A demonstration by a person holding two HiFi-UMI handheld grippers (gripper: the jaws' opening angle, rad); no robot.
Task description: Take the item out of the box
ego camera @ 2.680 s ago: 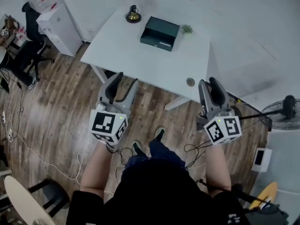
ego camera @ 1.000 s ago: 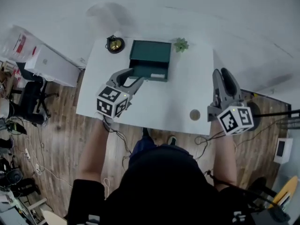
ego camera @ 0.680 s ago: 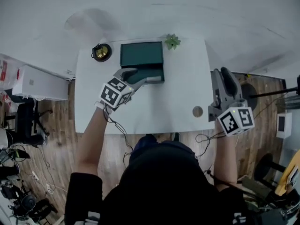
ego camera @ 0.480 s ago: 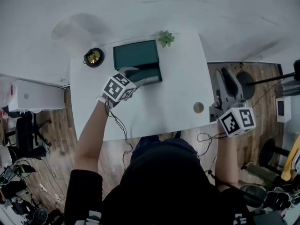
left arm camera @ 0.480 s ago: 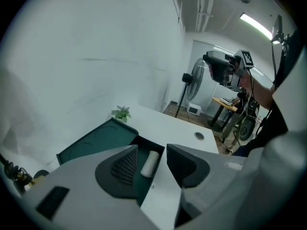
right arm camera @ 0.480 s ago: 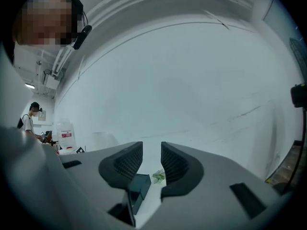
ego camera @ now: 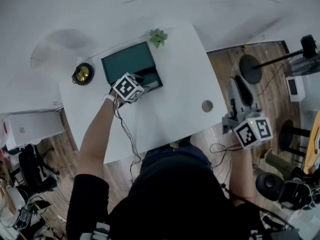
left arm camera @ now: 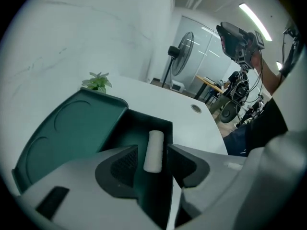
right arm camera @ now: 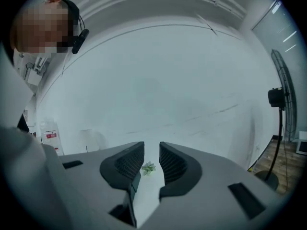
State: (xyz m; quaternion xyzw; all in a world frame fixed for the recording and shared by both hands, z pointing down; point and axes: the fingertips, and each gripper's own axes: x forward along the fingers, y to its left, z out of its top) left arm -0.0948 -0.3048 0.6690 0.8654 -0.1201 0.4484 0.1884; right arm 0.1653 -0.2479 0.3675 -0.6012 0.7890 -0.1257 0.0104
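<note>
A dark green box (ego camera: pixel 131 64) lies open on the white table (ego camera: pixel 175 79), its lid (left arm camera: pixel 72 133) flat beside the tray. In the tray lies a white cylinder-shaped item (left arm camera: pixel 154 150). My left gripper (left arm camera: pixel 152 164) reaches into the tray with its jaws open on either side of the item, and neither pad touches it. In the head view its marker cube covers the jaws. My right gripper (ego camera: pixel 241 96) hangs off the table's right edge above the floor. Its jaws (right arm camera: pixel 151 157) are closing with a gap left and nothing between them.
A brass-coloured object (ego camera: pixel 82 74) stands left of the box, and a small green plant (ego camera: pixel 158 36) is behind it. A round grommet (ego camera: pixel 207 105) sits near the table's right edge. A standing fan (ego camera: pixel 252 66) is on the floor to the right, and a white cabinet (ego camera: pixel 30 126) to the left.
My left gripper has moved forward from the table's front to the open box, ending over the tray. The right gripper has stayed by the table's right edge. The head view has swung round.
</note>
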